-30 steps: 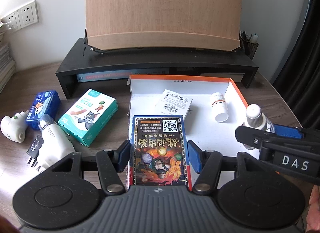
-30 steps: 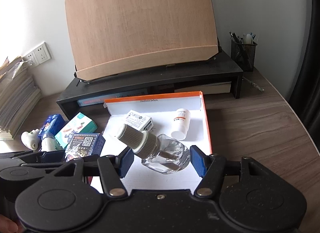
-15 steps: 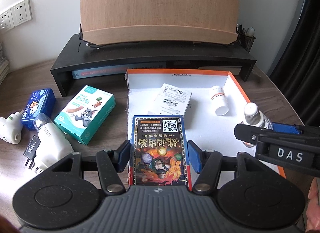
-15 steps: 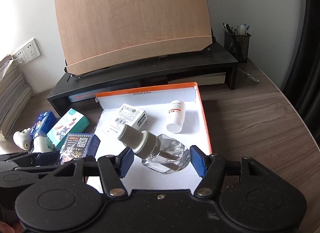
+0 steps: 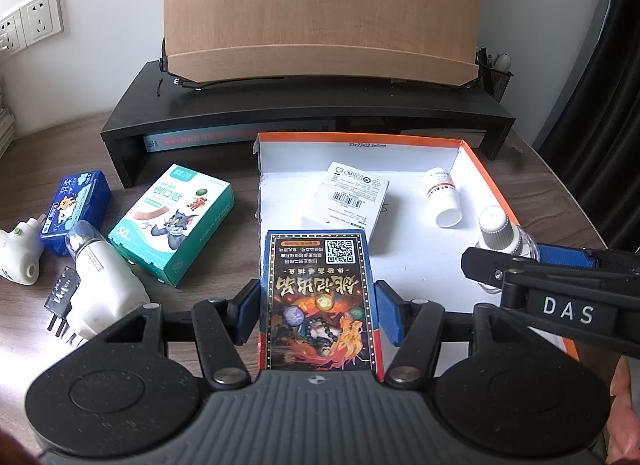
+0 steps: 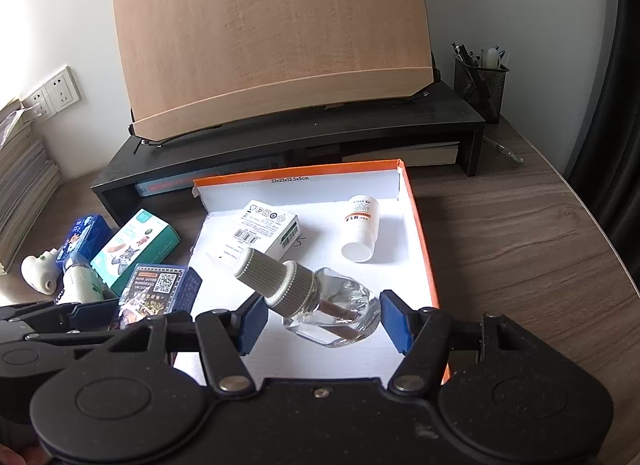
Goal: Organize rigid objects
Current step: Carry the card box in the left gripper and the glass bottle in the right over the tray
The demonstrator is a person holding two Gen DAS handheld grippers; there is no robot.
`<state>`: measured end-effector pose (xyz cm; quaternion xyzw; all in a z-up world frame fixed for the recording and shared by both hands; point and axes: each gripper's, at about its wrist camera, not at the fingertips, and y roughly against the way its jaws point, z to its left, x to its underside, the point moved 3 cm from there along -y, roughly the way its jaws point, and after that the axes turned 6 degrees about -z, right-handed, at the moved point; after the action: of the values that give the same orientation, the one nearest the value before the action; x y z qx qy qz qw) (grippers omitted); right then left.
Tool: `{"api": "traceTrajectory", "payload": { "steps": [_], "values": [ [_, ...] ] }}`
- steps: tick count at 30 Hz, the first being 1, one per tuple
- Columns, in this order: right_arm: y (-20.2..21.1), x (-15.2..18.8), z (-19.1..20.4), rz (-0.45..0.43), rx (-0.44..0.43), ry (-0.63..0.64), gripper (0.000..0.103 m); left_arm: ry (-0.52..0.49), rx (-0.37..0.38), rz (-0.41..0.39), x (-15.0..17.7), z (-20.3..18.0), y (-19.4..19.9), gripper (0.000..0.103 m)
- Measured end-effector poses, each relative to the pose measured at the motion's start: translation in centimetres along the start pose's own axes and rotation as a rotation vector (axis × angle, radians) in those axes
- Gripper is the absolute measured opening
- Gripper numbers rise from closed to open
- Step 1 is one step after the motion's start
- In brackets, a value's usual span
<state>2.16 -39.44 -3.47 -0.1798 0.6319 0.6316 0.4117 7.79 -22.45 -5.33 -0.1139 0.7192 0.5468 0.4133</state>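
Note:
My left gripper (image 5: 318, 315) is shut on a dark blue card box (image 5: 318, 265) with a colourful print, and its blue pads press both long sides. The box hangs over the near left edge of the orange tray (image 5: 480, 169). My right gripper (image 6: 323, 321) is shut on a clear glass bottle (image 6: 340, 305) with a ribbed white cap, tilted to the left, above the tray's (image 6: 420, 233) near right part. A white carton (image 5: 356, 193) and a white pill bottle (image 5: 442, 197) lie on their sides inside the tray.
Left of the tray lie a teal plaster box (image 5: 172, 225), a blue tissue pack (image 5: 76, 205) and two white plug-in devices (image 5: 100, 281). A black monitor stand (image 5: 304, 105) with a wooden board runs behind. A mesh pen holder (image 6: 480, 81) stands at the back right.
Both grippers keep their hold. The scene has slid only slightly in both views.

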Motion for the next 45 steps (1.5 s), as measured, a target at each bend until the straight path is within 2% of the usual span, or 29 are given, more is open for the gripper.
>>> {"api": "traceTrajectory", "payload": {
  "steps": [45],
  "values": [
    [-2.3, -1.0, -1.0, 0.029, 0.017, 0.005, 0.074, -0.020, 0.028, 0.020, -0.7, -0.7, -2.0, 0.060]
  ]
}}
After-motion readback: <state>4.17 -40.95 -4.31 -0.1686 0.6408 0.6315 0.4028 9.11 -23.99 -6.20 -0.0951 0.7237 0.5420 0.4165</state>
